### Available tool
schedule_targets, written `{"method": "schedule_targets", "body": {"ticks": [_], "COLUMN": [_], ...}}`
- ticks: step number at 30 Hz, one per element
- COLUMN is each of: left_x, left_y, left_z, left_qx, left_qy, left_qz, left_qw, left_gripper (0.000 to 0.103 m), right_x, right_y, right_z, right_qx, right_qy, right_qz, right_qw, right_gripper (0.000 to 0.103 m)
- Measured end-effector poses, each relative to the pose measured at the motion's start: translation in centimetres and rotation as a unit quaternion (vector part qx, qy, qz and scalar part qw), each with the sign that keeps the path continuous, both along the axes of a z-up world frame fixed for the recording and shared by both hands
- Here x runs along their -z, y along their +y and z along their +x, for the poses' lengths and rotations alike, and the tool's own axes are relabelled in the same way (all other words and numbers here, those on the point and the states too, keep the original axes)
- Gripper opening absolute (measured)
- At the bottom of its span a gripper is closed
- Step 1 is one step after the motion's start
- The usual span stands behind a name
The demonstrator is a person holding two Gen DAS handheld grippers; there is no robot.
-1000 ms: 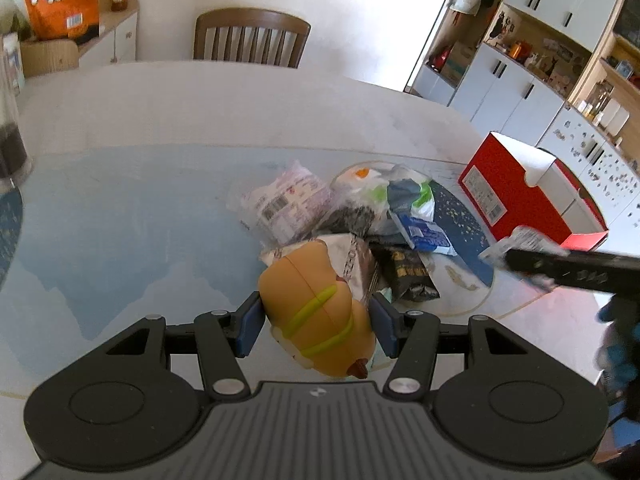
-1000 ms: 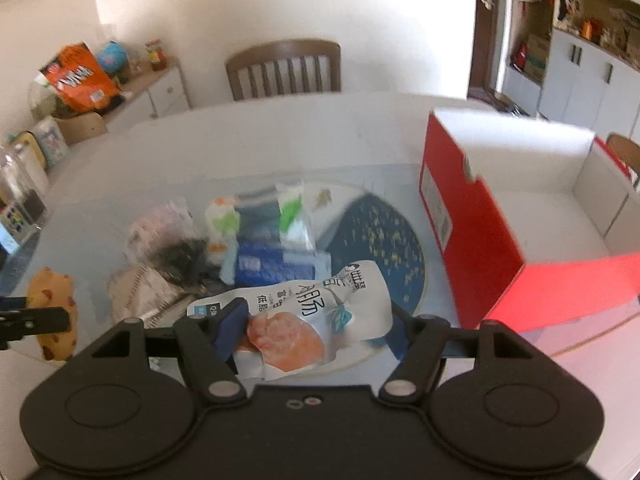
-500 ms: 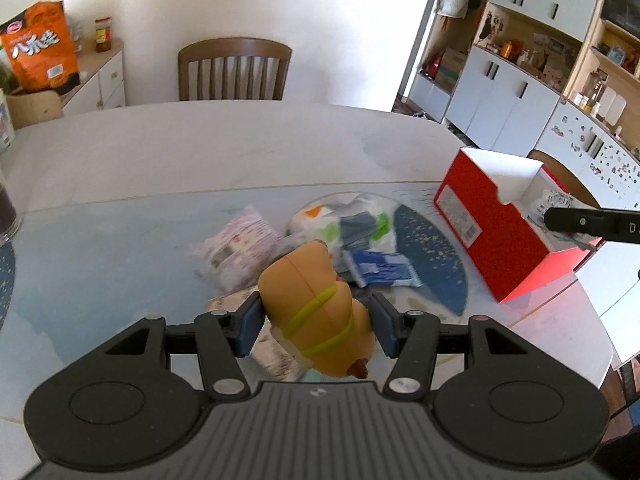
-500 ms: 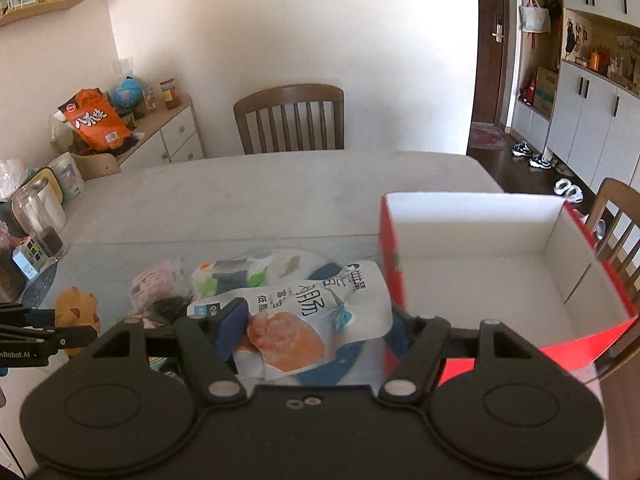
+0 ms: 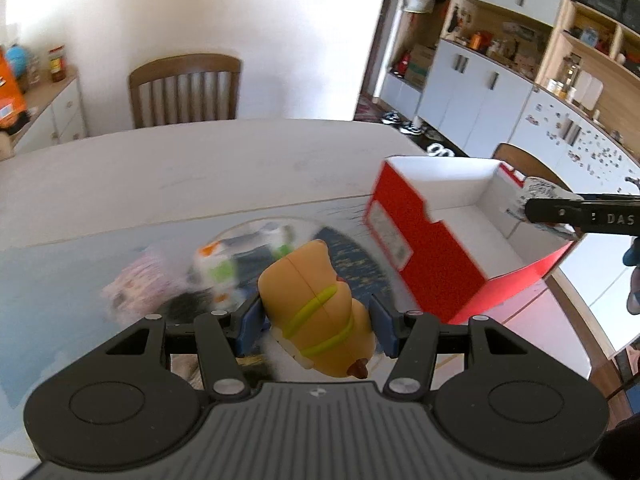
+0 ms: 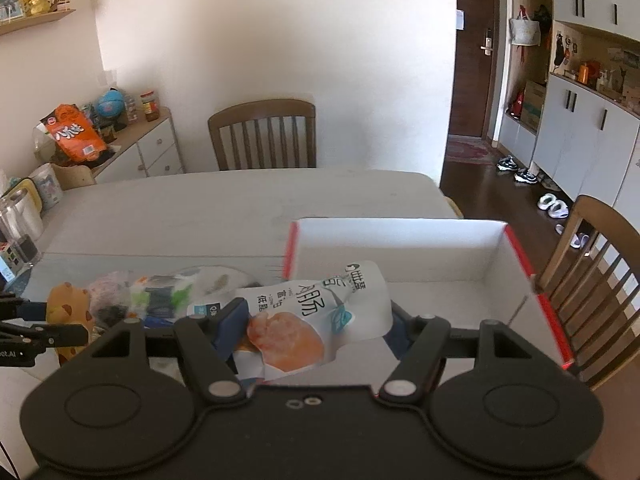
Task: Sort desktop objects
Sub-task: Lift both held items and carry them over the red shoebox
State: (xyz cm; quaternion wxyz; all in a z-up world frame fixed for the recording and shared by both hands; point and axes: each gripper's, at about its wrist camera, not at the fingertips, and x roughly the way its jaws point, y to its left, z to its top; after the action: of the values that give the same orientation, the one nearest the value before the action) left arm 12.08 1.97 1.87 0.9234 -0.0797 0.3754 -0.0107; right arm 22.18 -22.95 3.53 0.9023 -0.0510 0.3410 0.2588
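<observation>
My left gripper (image 5: 316, 326) is shut on an orange plush toy (image 5: 316, 312) with green stripes, held above the table left of the red box (image 5: 424, 252). My right gripper (image 6: 316, 332) is shut on a white snack packet (image 6: 316, 312) with an orange picture, held over the near left part of the red box's white inside (image 6: 432, 292). The right gripper shows in the left wrist view (image 5: 560, 210) over the box. The plush toy shows at the left of the right wrist view (image 6: 66, 308). A pile of snack packets (image 5: 216, 268) lies on the table.
A white table (image 6: 200, 208) with a blue glass mat (image 5: 60, 280). Wooden chairs stand at the far side (image 6: 262, 134) and the right (image 6: 592, 264). Jars (image 6: 20, 220) sit at the left edge. Cabinets (image 5: 480, 96) line the right wall.
Both grippers rose and moved right toward the red box. The right gripper carried the snack packet from beside the box to above its inside. The left gripper still holds the toy.
</observation>
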Motion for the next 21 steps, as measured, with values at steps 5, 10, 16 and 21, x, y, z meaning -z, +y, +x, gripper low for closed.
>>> {"method": "schedule_targets", "body": {"ticks": [5,10,16,21], "left_x": [-0.7,-1.3,-1.1,-0.2], "left_y": [-4.0,-7.7,-12.1,-14.4], "left_z": [2.8,6.0,9.9,12.9], "left_qx": [0.032,0.064,0.101,0.119], "left_qy": [-0.008,-0.010,-0.010,0.002], "left_qz": [0.004,0.009,0.022,0.031], "left_qw": [0.9995,0.9979,0.9946,0.9924], "left_gripper": [0.056,0.056,0.056,0.056], "right_x": [0.2,0.9,2.1,3.5], "right_y": [-2.9,-5.1,-6.6,-7.3], "right_z": [1.7,3.5,5.8,7.5], "right_qx": [0.010,0.014,0.009,0.001], "right_qy": [-0.001,0.005,0.008,0.017], "right_qz": [0.001,-0.003,-0.021,-0.035], "right_qw": [1.000,1.000,1.000,0.999], "right_gripper": [0.070,0.070,0.070,0.070]}}
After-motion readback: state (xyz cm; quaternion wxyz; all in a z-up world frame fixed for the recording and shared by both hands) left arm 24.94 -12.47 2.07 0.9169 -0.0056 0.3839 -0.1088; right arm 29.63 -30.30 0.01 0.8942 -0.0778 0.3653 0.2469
